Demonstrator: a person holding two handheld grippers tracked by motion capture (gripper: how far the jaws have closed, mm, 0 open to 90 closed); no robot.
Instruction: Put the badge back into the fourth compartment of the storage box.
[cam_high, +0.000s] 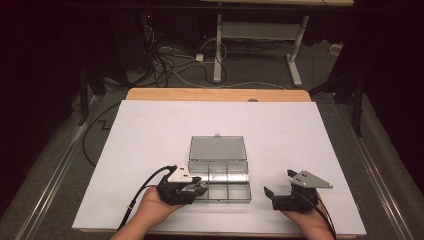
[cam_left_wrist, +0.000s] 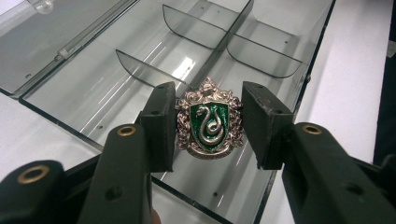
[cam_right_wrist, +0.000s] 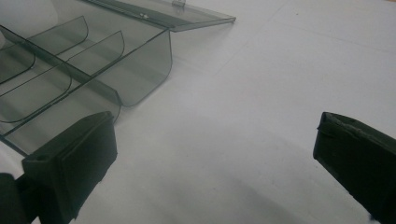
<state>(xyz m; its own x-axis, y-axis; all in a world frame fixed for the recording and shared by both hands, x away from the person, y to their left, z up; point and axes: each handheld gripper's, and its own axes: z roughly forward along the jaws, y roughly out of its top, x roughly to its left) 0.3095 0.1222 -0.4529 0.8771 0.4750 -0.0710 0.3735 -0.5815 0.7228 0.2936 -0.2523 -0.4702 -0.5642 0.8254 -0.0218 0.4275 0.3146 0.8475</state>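
A clear smoky plastic organiser box (cam_high: 239, 186) with several compartments lies open on the white sheet, its lid (cam_high: 218, 148) folded flat behind it. My left gripper (cam_high: 200, 189) hovers over the box's front left compartment. In the left gripper view its jaws (cam_left_wrist: 208, 93) are shut on a green and silver crest badge (cam_left_wrist: 208, 122) bearing a snake, held above the box floor (cam_left_wrist: 140, 93). My right gripper (cam_high: 279, 184) rests to the right of the box, open and empty; in its own view the gripper (cam_right_wrist: 215, 126) frames bare sheet beside the box's end wall (cam_right_wrist: 144, 65).
The white sheet (cam_high: 150, 125) covers a wooden table whose far edge (cam_high: 215, 94) shows. Beyond it, on the floor, stand a desk frame (cam_high: 260, 35) and tangled cables (cam_high: 165, 60). A cable (cam_high: 142, 192) trails from the left gripper.
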